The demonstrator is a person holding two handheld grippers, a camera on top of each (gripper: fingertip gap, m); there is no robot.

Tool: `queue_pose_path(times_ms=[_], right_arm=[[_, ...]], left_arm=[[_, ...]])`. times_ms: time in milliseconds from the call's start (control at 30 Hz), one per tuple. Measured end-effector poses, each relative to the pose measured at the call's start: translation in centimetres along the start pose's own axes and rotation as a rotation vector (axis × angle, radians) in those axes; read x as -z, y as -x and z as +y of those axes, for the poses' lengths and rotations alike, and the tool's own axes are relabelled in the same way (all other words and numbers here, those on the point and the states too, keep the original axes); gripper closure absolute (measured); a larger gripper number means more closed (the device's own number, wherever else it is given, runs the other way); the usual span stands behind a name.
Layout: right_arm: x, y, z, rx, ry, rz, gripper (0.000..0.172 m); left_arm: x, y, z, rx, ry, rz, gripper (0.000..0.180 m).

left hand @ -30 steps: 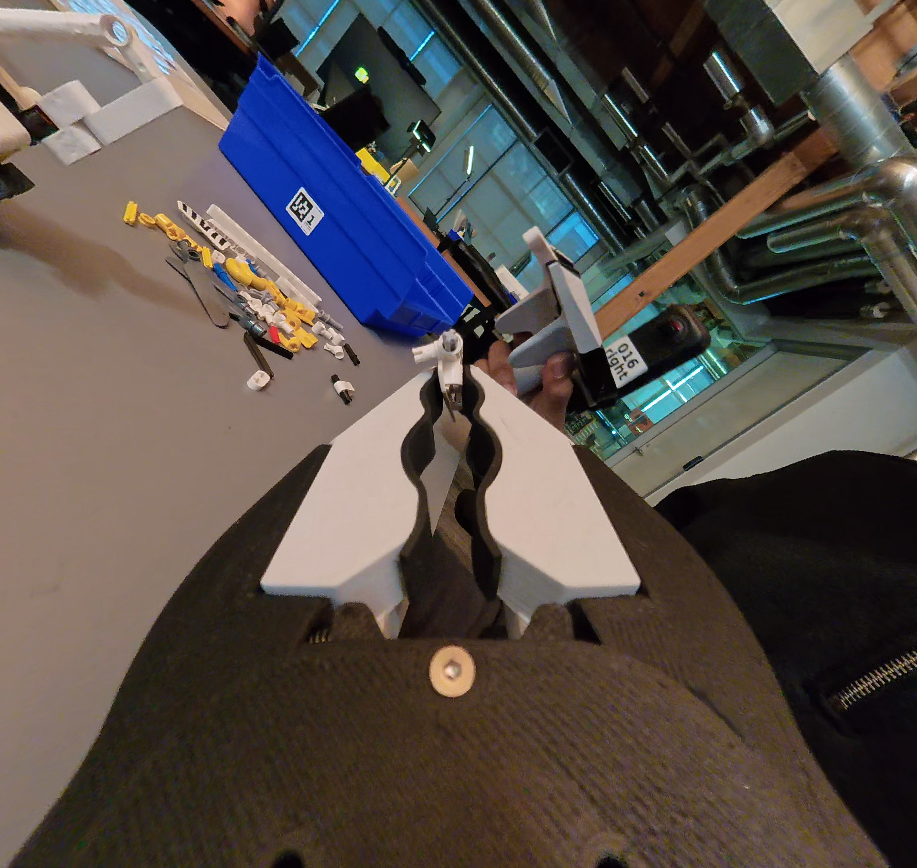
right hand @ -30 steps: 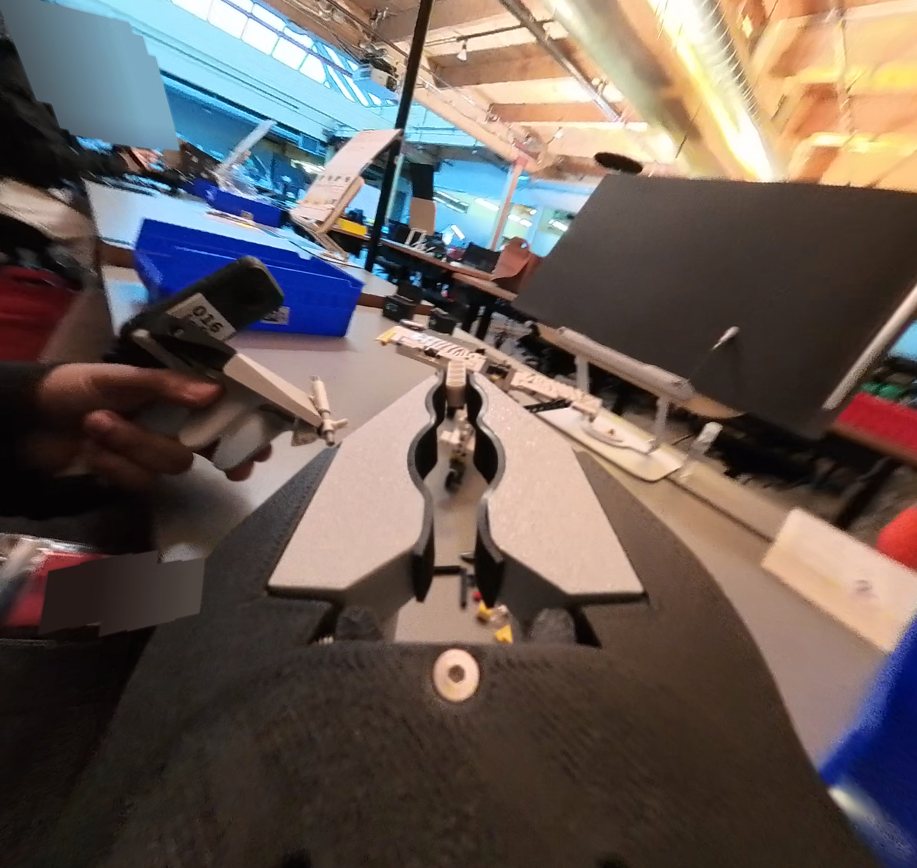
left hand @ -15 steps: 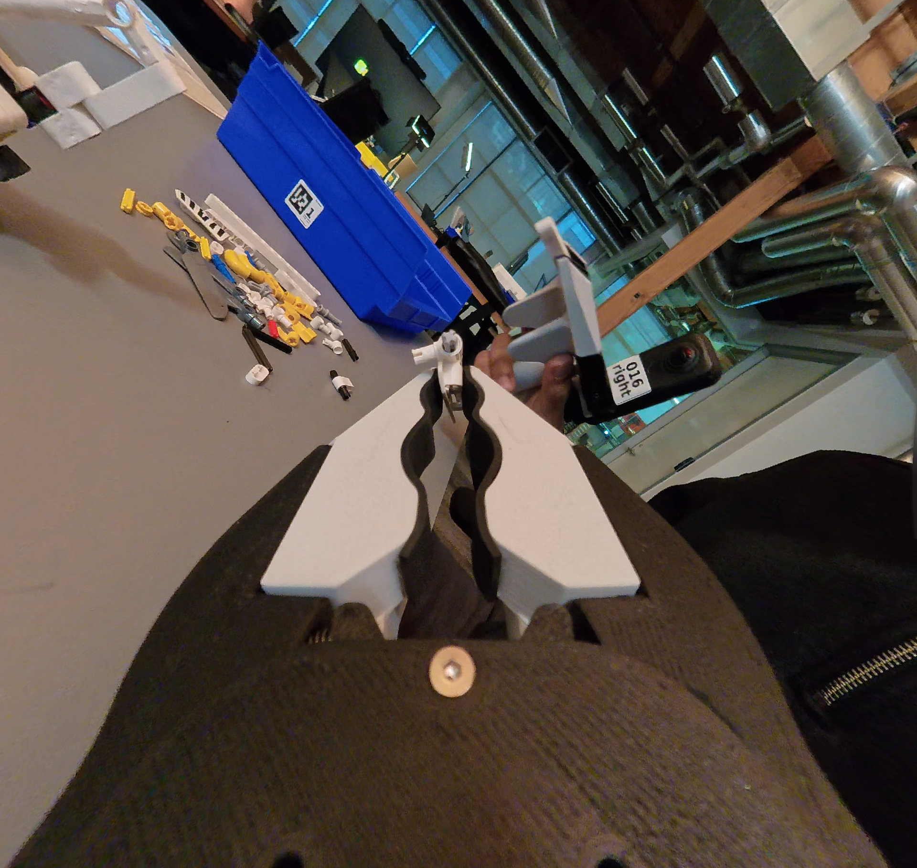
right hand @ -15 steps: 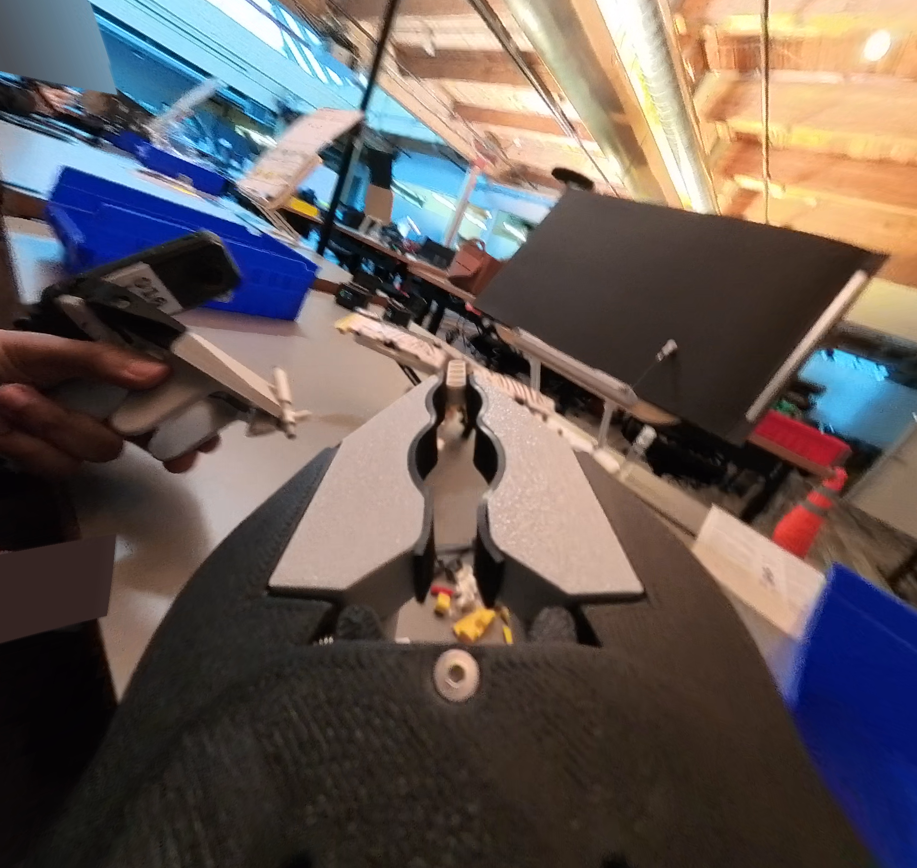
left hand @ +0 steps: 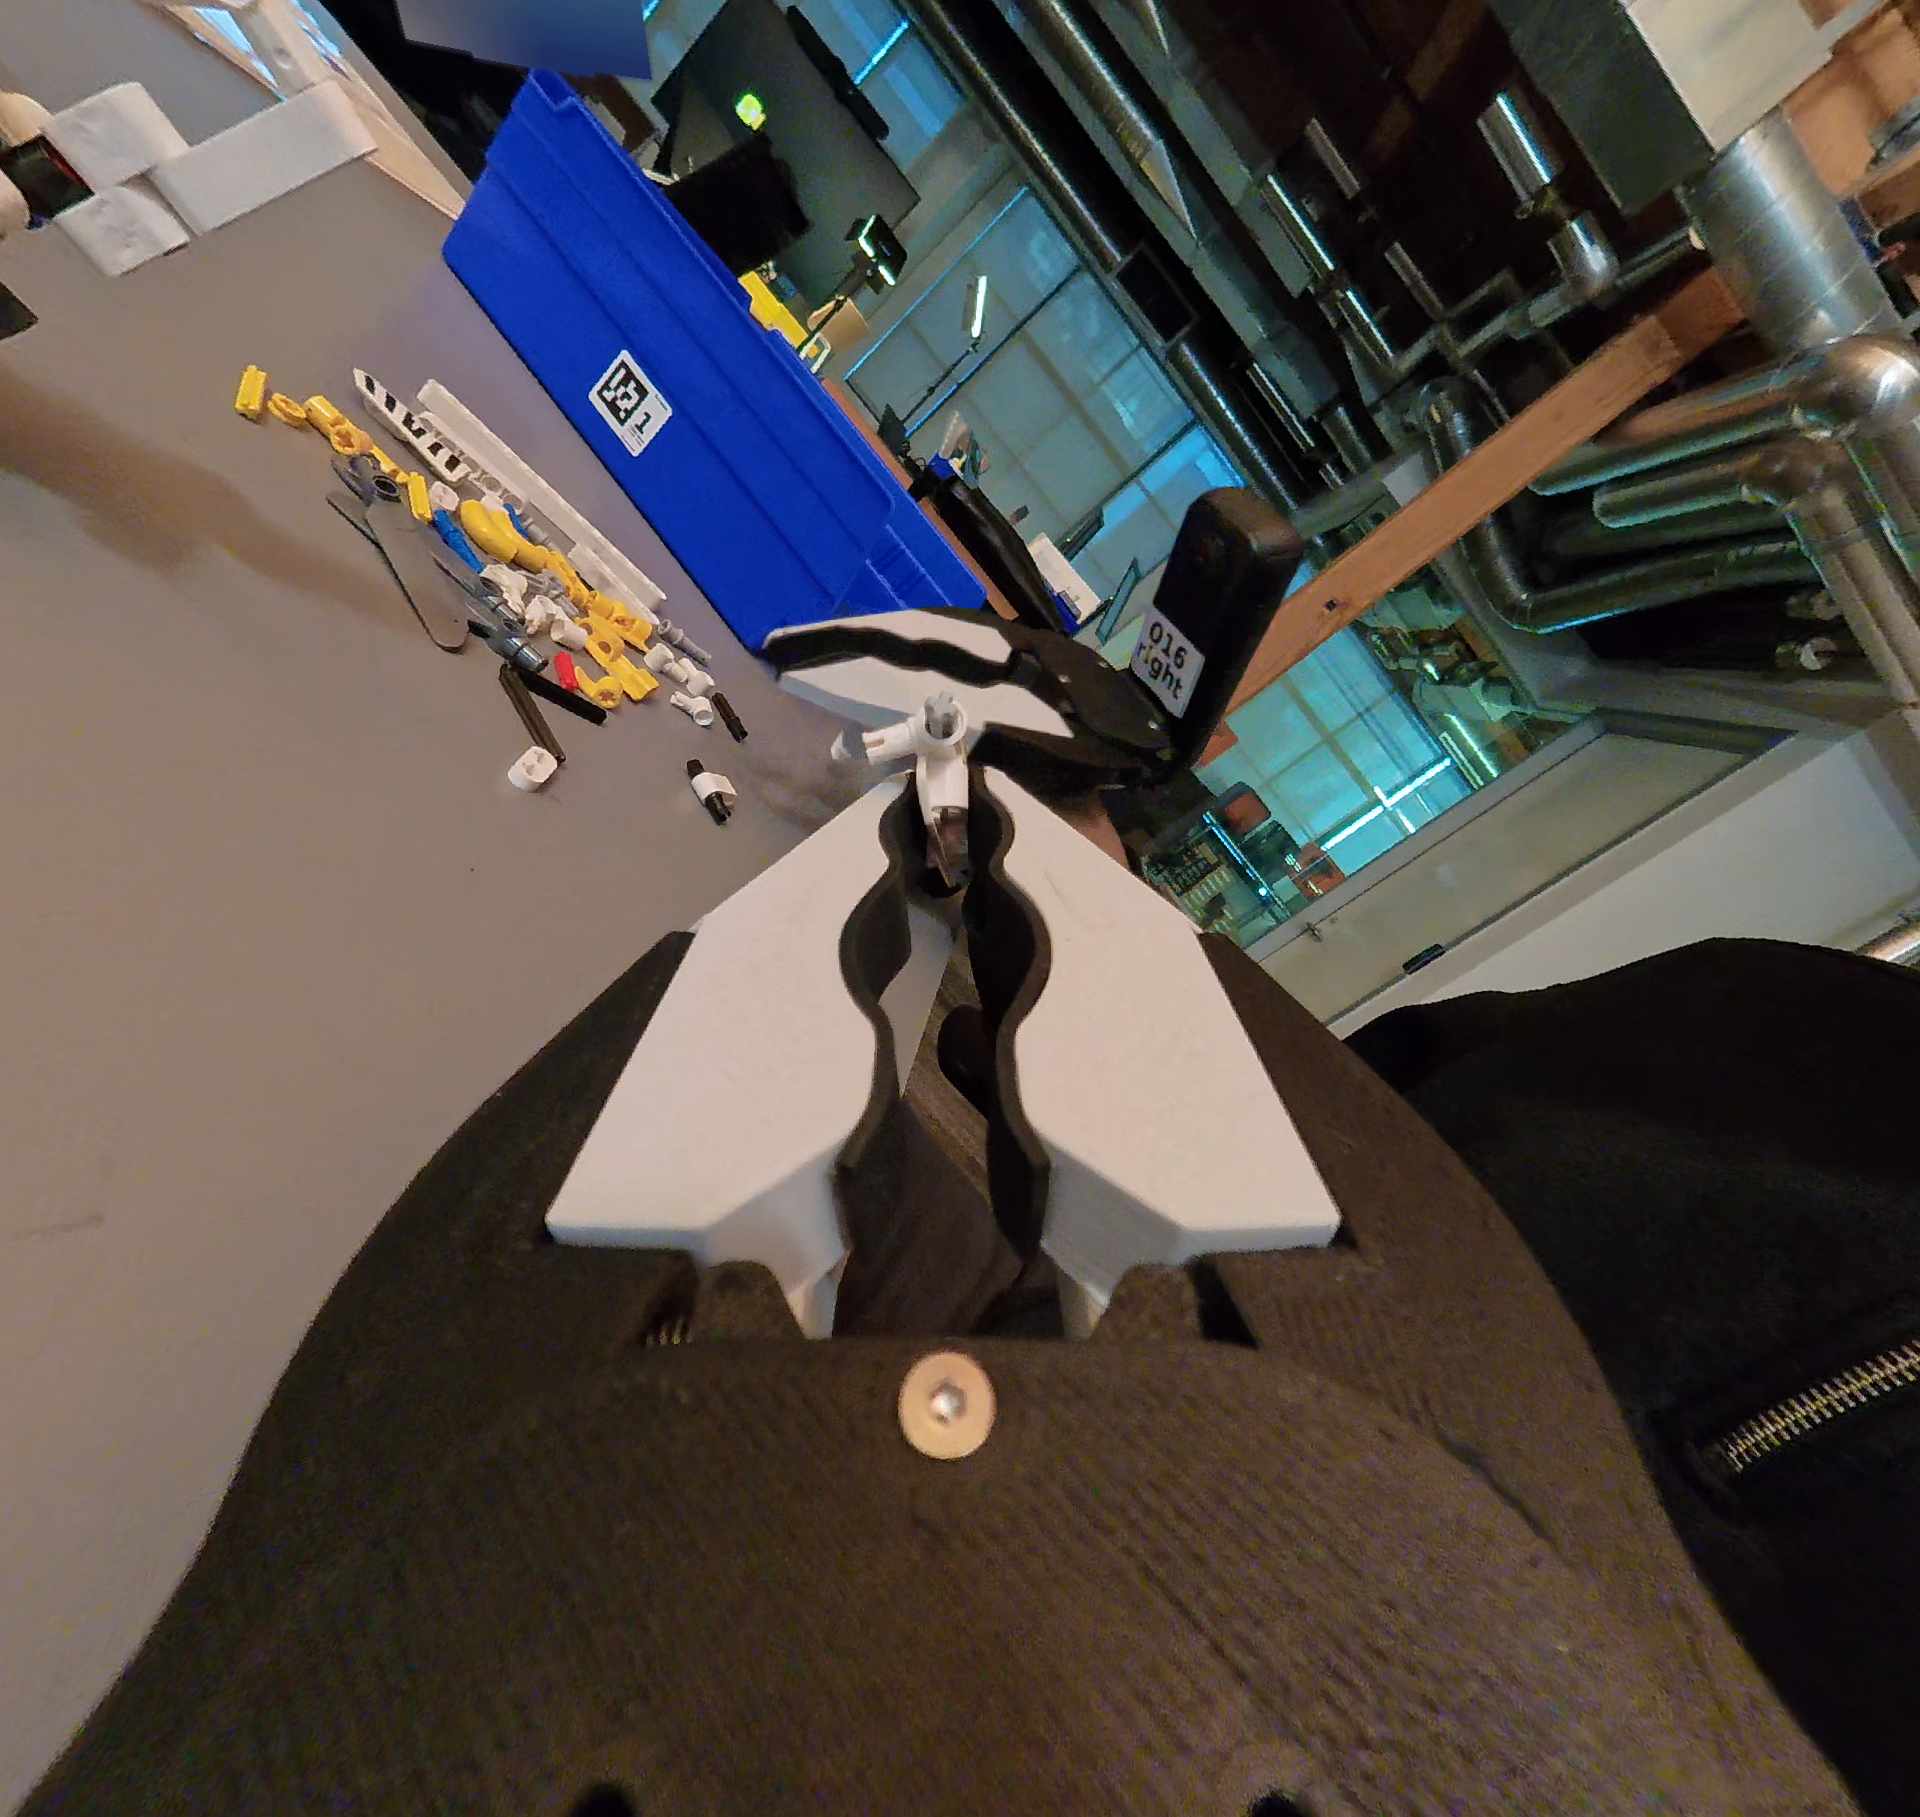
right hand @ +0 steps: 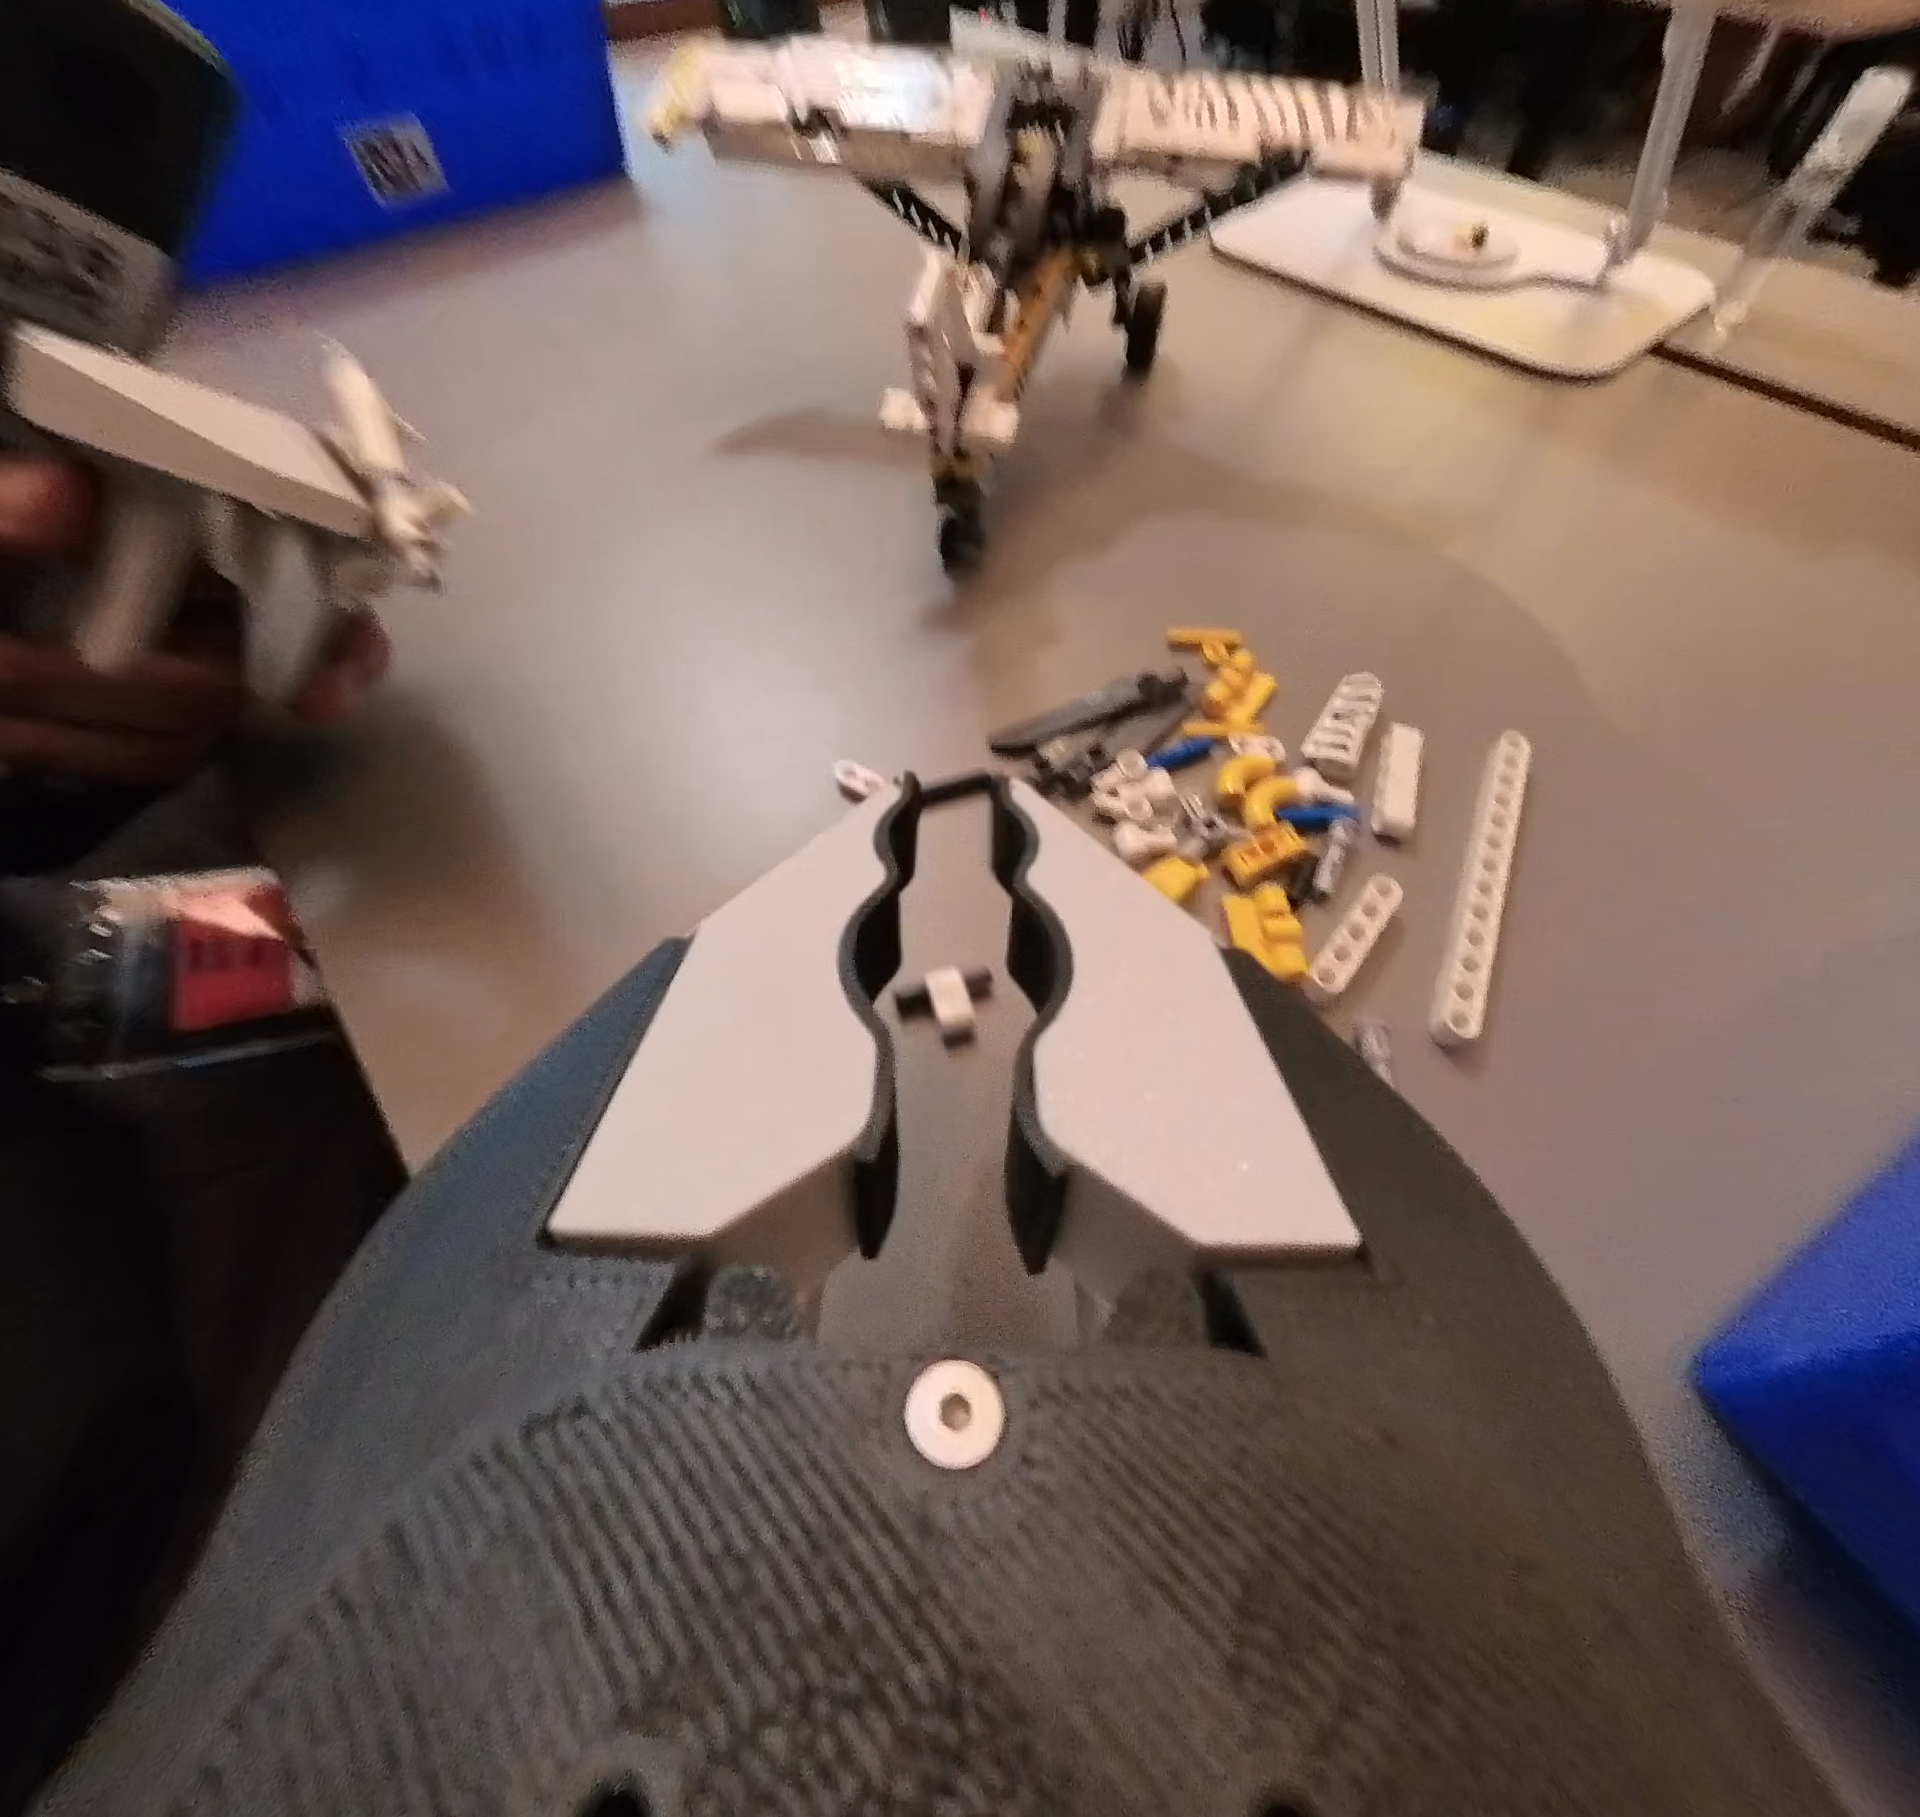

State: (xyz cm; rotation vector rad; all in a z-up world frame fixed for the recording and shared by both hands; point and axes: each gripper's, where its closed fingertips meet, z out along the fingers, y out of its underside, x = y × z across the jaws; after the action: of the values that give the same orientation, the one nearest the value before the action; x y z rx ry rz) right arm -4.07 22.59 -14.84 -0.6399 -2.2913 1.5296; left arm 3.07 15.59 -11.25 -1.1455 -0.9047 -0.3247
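Left tongs (left hand: 940,791): pinched tight on a small white connector piece (left hand: 928,741) at the tips; its pegged head sticks out past the fingertips toward 12 o'clock
Desk (left hand: 208,936): grey; fills the left side of the left wrist view
Loose parts pile (left hand: 499,562): yellow, white, blue, black and one red piece, at 10 o'clock from the left tongs, well apart from them
White block (left hand: 533,768): alone on the desk, at 9 o'clock from the left tongs
Black-and-white pin (left hand: 709,788): near the white block, closer to the tongs
Blue bin (left hand: 727,437): beyond the pile at 11 o'clock, with a square printed sticker on its side
Right tongs (right hand: 954,788): narrowly parted with nothing between the fingertips; they hover over the desk, and in the left wrist view they lie just beyond the white connector piece
White-and-black pin (right hand: 948,1007): on the desk, seen through the gap between the right fingers, untouched
White link (right hand: 854,776): at 10 o'clock, just beside the right tips
Model plane (right hand: 1023,209): white, black and yellow, standing on wheels at 12 o'clock, well apart, blurred
Perforated white beams (right hand: 1481,894): at 3 o'clock, right edge of the pile
Second blue bin (right hand: 1829,1393): corner only, at 4 o'clock
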Motion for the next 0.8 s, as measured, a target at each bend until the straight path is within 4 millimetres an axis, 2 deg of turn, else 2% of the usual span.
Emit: queue_pose_path(times_ms=[100, 267, 367, 467, 600, 700, 800], right_arm=[[0.4, 1.5, -2.0, 0.004, -0.090, -0.044, 0.158], [0.6, 2.8, -3.3, 0.057, -0.155, -0.073, 0.157], [1.1, 2.8, -3.8, 0.039, -0.189, -0.090, 0.158], [3.0, 0.7, -4.5, 0.053, -0.201, -0.033, 0.158], [8.2, -3.6, -6.1, 0.052, -0.243, 0.117, 0.157], [11.5, -5.1, -6.6, 0.038, -0.239, 0.161, 0.156], [13.6, -6.2, -6.4, 0.065, -0.182, 0.227, 0.156]], left_arm=[[0.0, 0.0, 0.0, 0.000, 0.001, 0.001, 0.177], [0.0, 0.0, 0.1, 0.000, 0.002, 0.004, 0.177], [0.0, 0.0, 0.0, 0.001, -0.002, 0.004, 0.177], [0.1, -0.1, 0.0, 0.002, -0.003, 0.006, 0.177], [0.1, -0.1, 0.0, 0.003, -0.005, 0.010, 0.177], [0.1, -0.1, -0.1, 0.008, -0.009, 0.011, 0.177], [0.1, 0.0, -0.1, 0.009, -0.010, 0.009, 0.177]])
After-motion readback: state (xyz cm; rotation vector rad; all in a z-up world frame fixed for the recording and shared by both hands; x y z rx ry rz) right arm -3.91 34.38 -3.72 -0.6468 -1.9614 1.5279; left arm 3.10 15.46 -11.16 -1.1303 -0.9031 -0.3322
